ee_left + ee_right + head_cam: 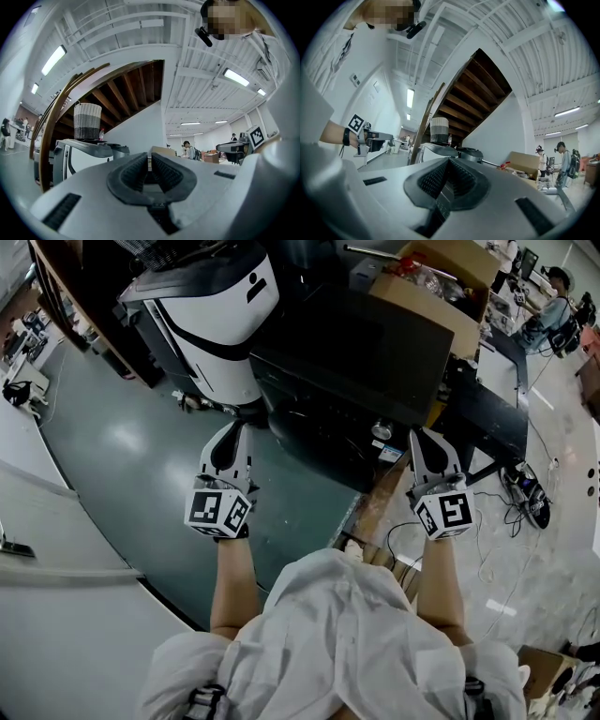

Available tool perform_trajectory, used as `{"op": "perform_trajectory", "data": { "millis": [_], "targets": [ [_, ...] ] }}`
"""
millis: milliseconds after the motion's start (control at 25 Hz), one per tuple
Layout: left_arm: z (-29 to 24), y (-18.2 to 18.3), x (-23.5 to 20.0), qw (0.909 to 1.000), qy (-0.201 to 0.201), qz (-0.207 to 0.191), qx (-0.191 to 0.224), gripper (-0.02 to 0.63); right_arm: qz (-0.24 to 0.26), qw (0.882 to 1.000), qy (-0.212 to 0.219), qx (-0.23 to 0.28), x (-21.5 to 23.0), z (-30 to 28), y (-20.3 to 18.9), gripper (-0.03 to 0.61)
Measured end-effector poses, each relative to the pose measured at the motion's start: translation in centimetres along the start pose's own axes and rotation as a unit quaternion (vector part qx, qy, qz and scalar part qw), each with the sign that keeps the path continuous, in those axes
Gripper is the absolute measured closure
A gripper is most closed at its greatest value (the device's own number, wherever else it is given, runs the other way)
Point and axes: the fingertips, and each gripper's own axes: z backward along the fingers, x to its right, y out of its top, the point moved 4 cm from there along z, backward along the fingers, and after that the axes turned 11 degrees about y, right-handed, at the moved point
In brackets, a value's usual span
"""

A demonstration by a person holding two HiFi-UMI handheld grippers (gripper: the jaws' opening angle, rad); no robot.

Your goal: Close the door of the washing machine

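Observation:
Two machines stand ahead of me: a white one with a black stripe and a larger black one to its right. The black machine's front is dark, and I cannot make out a door or how it stands. My left gripper is held level before the gap between the two machines, its jaws shut on nothing. Level as well, my right gripper sits at the black machine's near right corner with its jaws shut and empty. Neither gripper touches a machine.
A striped woven basket stands on the white machine under a wooden staircase. An open cardboard box sits behind the black machine. Cables and a dark device lie on the floor at right. People stand far off.

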Motion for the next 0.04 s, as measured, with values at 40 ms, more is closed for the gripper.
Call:
{"op": "perform_trajectory", "data": {
  "millis": [40],
  "targets": [
    [0.05, -0.01, -0.01, 1.0000, 0.000, 0.002, 0.001, 0.581, 0.001, 1.000, 0.001, 0.000, -0.09, 0.04, 0.05, 0.551]
  ]
}}
